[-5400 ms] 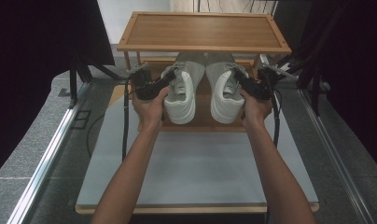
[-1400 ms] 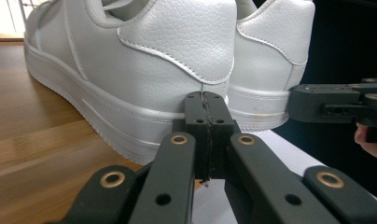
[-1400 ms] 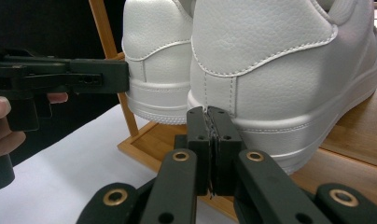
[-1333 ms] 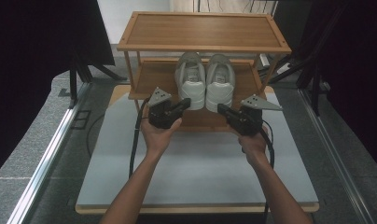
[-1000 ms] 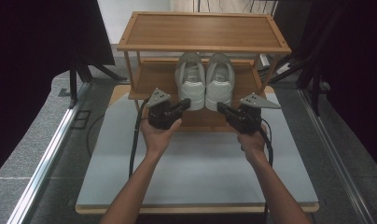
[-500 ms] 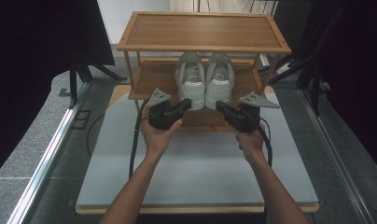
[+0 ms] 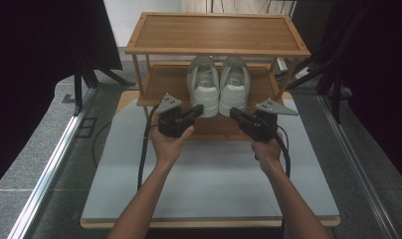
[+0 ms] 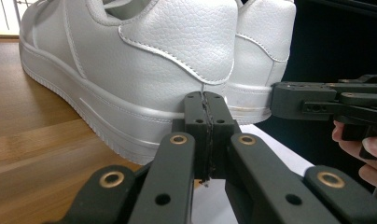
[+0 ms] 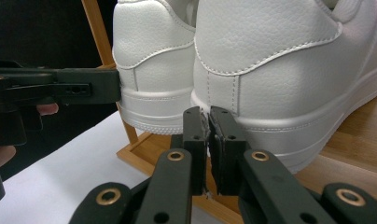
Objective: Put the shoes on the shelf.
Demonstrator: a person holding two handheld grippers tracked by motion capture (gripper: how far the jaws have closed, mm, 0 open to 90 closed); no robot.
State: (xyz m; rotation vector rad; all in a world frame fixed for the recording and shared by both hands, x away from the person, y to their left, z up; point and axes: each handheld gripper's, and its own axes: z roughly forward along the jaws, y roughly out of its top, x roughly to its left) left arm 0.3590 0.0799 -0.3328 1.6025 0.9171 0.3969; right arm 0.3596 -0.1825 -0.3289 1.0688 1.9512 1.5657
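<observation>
Shoes first: a pair of white leather sneakers, the left shoe [image 7: 203, 85] and the right shoe [image 7: 235, 84], parked side by side on the lower shelf [image 7: 164, 82] of a small wooden rack [image 7: 214, 31], heels facing the person and toes pointing to the back. They sit touching each other near the front edge of that shelf, and the rack itself stands at the far end of a pale grey table [image 7: 209, 179]. Person's got a tool in each hand, forearms coming in from the near side. The left gripper [image 7: 199, 108] is held just in front of the left shoe's heel, and in the left gripper view its jaws are pressed flat together with nothing between them, tips right up near the heel [image 8: 177, 51] but I can't tell if they actually touch it. The right gripper [image 7: 234, 112] mirrors it by the other heel; in the right gripper view its jaws have just eased apart a hair, so there's a thin slit between the pads, nothing in there, basically closed. Both tools are angled inward toward the shoes, well apart from each other.
</observation>
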